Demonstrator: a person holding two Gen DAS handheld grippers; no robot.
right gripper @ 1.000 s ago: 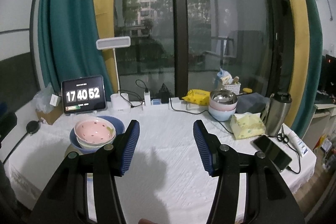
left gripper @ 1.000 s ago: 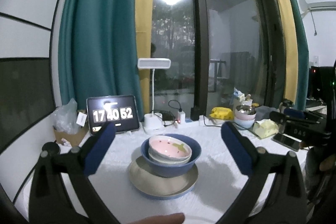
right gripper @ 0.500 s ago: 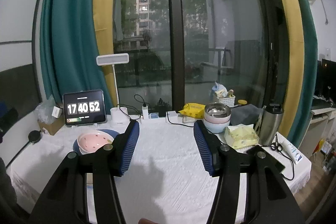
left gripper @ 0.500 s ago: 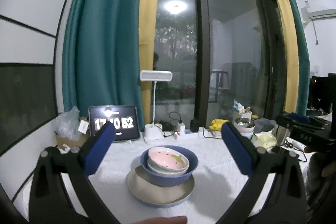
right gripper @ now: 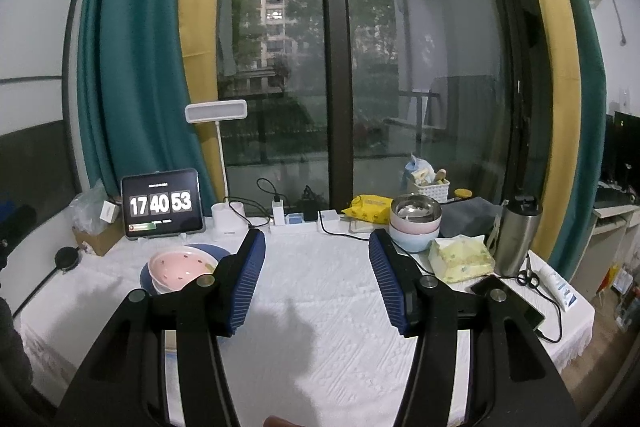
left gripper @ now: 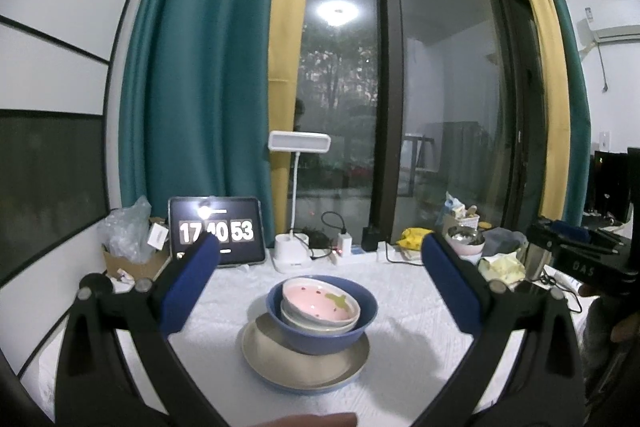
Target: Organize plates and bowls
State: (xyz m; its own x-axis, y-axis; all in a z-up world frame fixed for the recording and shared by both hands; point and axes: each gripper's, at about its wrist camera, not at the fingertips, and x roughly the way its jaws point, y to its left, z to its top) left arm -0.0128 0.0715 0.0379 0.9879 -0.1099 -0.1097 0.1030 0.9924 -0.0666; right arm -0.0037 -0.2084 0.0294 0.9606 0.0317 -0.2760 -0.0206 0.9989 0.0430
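Observation:
A stack stands on the white tablecloth: a beige plate (left gripper: pixel 280 359) at the bottom, a blue bowl (left gripper: pixel 324 331) on it, and a pink strawberry-pattern bowl (left gripper: pixel 316 303) nested inside over a white one. My left gripper (left gripper: pixel 320 267) is open, held above and in front of the stack, empty. My right gripper (right gripper: pixel 316 275) is open and empty over the bare cloth, to the right of the stack; the pink bowl (right gripper: pixel 180 267) shows left of its left finger. A second stack of bowls (right gripper: pixel 416 223) with a metal one on top stands at the back right.
A tablet clock (right gripper: pixel 162 205), a white desk lamp (right gripper: pixel 218 163), a power strip and cables line the back edge. A steel tumbler (right gripper: pixel 516 235), tissue pack (right gripper: pixel 460 259), phone (right gripper: pixel 504 295), scissors and a tube lie at the right. The window is behind.
Both grippers have pulled back and risen from the table; the stack looks smaller and farther in both views. The dishes have not moved. Both grippers stay open.

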